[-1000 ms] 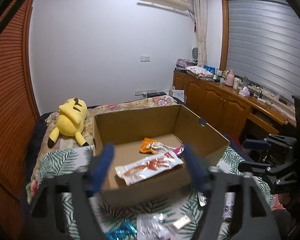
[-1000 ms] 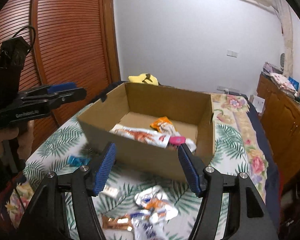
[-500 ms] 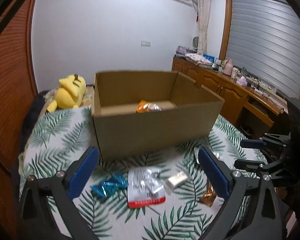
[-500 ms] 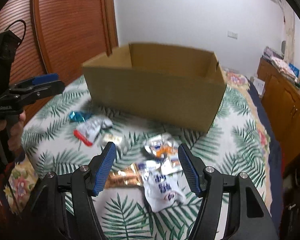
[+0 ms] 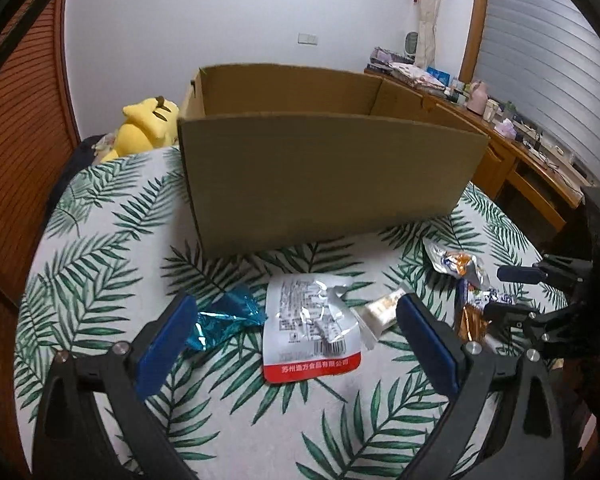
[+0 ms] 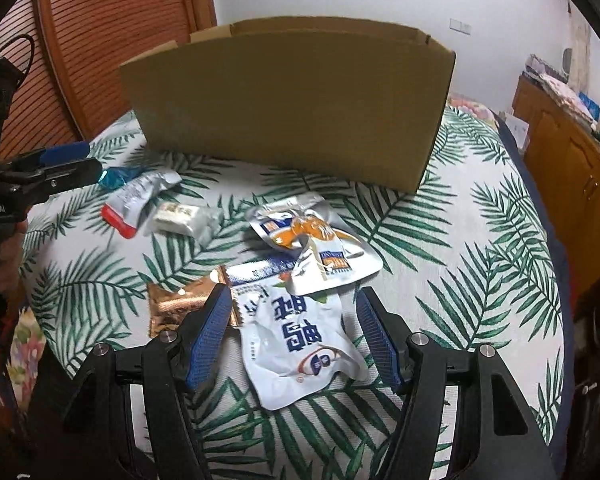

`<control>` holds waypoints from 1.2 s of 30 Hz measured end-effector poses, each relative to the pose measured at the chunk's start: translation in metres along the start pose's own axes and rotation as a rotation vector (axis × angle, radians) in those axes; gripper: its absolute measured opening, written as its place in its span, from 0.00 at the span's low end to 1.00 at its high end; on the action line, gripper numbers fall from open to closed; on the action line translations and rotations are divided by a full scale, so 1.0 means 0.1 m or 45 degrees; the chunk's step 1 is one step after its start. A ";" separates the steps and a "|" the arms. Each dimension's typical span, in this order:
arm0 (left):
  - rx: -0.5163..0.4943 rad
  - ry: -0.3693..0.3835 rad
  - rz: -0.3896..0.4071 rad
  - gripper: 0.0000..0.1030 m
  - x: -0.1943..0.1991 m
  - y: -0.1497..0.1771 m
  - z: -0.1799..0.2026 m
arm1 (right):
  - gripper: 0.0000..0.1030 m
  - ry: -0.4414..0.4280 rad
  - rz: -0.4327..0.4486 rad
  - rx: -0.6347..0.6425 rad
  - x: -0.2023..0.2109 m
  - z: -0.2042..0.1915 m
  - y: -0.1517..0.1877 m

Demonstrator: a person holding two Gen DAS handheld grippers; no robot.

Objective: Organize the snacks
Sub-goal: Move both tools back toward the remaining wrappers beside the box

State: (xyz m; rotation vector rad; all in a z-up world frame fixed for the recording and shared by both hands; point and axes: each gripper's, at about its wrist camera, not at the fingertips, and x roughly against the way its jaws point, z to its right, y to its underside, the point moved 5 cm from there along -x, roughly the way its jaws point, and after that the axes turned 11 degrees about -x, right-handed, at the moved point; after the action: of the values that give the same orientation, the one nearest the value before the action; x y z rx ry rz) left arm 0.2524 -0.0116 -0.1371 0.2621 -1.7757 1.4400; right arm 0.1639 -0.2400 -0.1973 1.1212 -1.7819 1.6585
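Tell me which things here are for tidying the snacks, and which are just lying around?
For the job:
cardboard box
red-edged silver packet
blue foil wrapper
small white bar
white pouch with blue writing
orange-and-white pouch
copper wrapper
left hand-held gripper, open
right hand-held gripper, open

Just lying about:
yellow plush toy
pink kettle

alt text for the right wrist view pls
The open right gripper hovers over a white snack pouch on a leaf-print cloth, with more snack packets scattered in front of a cardboard box. The left gripper is at the left edge.
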 end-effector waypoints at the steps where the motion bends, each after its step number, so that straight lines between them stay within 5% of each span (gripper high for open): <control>1: 0.002 0.006 -0.006 0.98 -0.02 0.01 -0.01 | 0.64 0.006 -0.006 0.002 -0.02 0.01 0.01; 19: -0.089 0.016 -0.190 0.97 -0.45 0.02 0.16 | 0.73 0.012 -0.112 0.130 -0.18 -0.01 0.05; 32: -0.112 0.063 -0.209 0.96 -0.56 0.01 0.25 | 0.68 0.031 -0.143 0.088 -0.07 0.24 0.06; 36: -0.116 0.083 -0.217 0.88 -0.59 0.03 0.27 | 0.70 0.024 -0.145 0.110 -0.09 0.21 0.06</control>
State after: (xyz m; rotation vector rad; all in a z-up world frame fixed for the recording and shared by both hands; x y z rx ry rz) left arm 0.2757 -0.0533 -0.1805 0.3081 -1.7176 1.2307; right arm 0.1683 -0.2580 -0.2109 1.2173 -1.6171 1.6866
